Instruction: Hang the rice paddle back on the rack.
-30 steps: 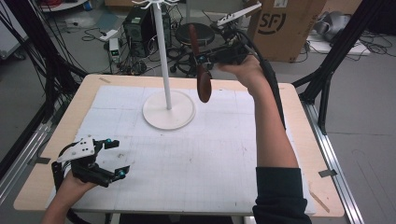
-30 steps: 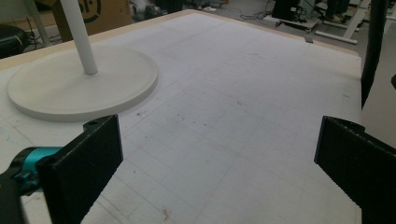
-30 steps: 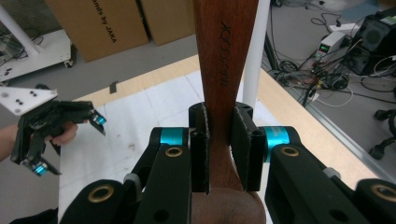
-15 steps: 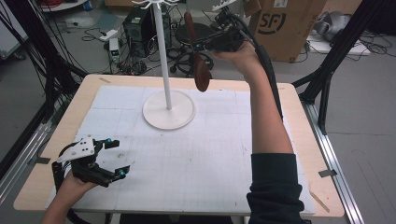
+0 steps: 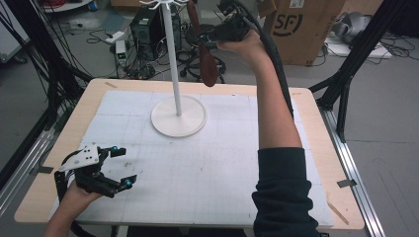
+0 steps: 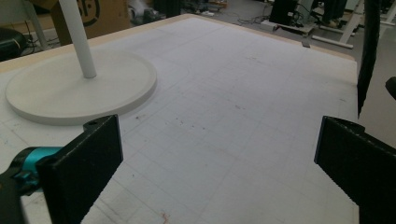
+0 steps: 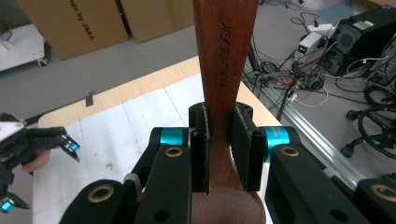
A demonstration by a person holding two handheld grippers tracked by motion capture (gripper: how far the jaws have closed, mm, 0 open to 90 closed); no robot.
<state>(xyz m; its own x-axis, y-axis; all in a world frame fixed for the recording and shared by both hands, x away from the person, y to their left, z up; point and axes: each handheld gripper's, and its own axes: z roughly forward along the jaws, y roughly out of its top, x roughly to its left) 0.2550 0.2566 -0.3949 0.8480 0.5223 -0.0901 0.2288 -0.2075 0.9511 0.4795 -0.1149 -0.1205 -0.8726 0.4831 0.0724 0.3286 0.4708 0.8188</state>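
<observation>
Right gripper [image 7: 219, 144] clamped on the neck of a wooden spatula [image 7: 225, 60], raised above the far edge of the surface [image 5: 316, 128]; blade hangs below the grip, handle runs up past it. Burnt-in lettering on the handle, not fully legible. White rack stand [image 5: 178, 116] just left of the spatula, pole upright, hooks near handle height. Behind: cardboard box [image 5: 296, 24] marked "SF". Left gripper [image 5: 116, 165] at the near left corner, jaws spread wide, nothing between, resting on the white mat [image 6: 243, 140].

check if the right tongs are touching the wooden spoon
Touching. In the right gripper view the right tongs clamp the wooden spoon handle, both pads pressed flat against its sides with no gap.
</observation>
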